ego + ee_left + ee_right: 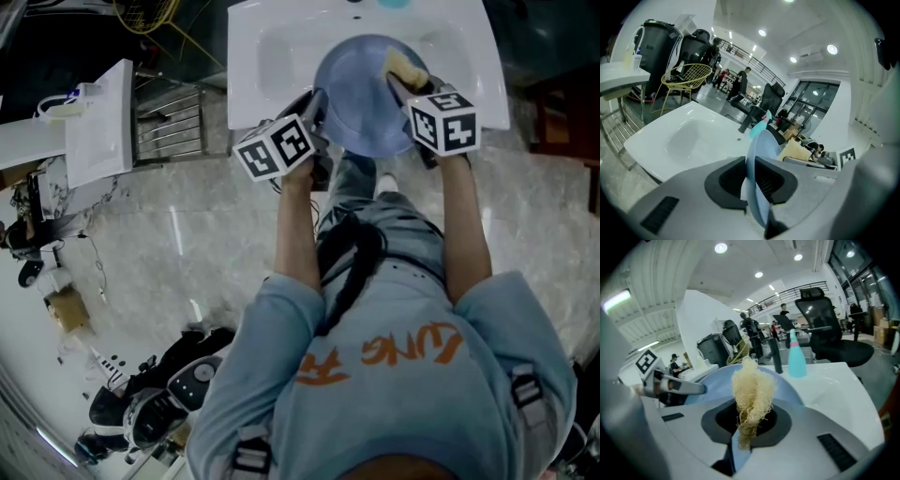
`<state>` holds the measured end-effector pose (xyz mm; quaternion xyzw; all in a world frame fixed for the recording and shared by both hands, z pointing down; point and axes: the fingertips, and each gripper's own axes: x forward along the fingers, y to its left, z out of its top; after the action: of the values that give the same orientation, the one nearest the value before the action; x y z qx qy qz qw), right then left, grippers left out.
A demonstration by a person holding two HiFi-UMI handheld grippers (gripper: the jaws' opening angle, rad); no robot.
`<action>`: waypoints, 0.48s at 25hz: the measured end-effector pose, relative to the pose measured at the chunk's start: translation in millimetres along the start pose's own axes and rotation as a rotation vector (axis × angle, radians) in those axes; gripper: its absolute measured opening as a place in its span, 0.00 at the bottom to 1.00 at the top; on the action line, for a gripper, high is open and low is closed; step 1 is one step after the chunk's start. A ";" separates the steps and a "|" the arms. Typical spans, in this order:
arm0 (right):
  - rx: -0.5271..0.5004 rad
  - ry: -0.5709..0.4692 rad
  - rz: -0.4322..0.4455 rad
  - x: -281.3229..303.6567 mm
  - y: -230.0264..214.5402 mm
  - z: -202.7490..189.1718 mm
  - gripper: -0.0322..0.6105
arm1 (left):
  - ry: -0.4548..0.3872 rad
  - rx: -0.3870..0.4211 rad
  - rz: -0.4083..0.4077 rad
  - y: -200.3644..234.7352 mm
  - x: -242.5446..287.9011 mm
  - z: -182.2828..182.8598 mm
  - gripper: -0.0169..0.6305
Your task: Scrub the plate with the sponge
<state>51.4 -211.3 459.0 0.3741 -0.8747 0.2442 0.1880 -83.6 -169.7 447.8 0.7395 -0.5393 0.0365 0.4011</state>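
Observation:
A round blue plate (361, 98) is held tilted over the white sink (272, 56). My left gripper (317, 105) is shut on the plate's left rim; in the left gripper view the plate (759, 150) stands edge-on between the jaws of that gripper (754, 180). My right gripper (401, 86) is shut on a yellowish fibrous sponge (405, 66), which lies against the plate's upper right part. In the right gripper view the sponge (751, 390) sticks up from the jaws of that gripper (747, 425), with the plate (710, 383) just behind it.
A teal bottle (796, 357) and a black tap (776, 355) stand at the sink's far edge. A wire rack (169, 122) and a white board (98, 127) are left of the sink. Marble floor (187, 244) lies below, with gear at the lower left.

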 end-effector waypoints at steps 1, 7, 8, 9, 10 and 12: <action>-0.019 -0.005 0.065 0.2 16.6 3.1 0.10 | -0.006 -0.009 -0.001 0.5 -0.3 -0.2 0.10; -0.137 0.036 0.359 1.9 95.6 -3.8 0.10 | -0.052 -0.053 -0.004 -0.5 -4.8 -0.7 0.10; -0.147 0.046 0.382 2.2 101.9 -6.5 0.10 | -0.060 -0.062 -0.009 -1.6 -4.6 0.6 0.10; -0.152 0.056 0.407 2.8 108.4 -8.3 0.10 | -0.069 -0.073 -0.013 -2.1 -4.4 2.9 0.10; -0.152 0.065 0.437 4.0 115.8 -9.3 0.10 | -0.078 -0.086 -0.017 -1.4 -5.0 5.5 0.11; -0.149 0.082 0.495 8.1 131.9 -11.8 0.10 | -0.095 -0.110 -0.018 3.3 -8.5 8.8 0.10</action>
<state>-50.6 -130.0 434.9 0.1235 -0.9469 0.2325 0.1847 -93.3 -169.1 439.6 0.7221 -0.5524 -0.0318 0.4153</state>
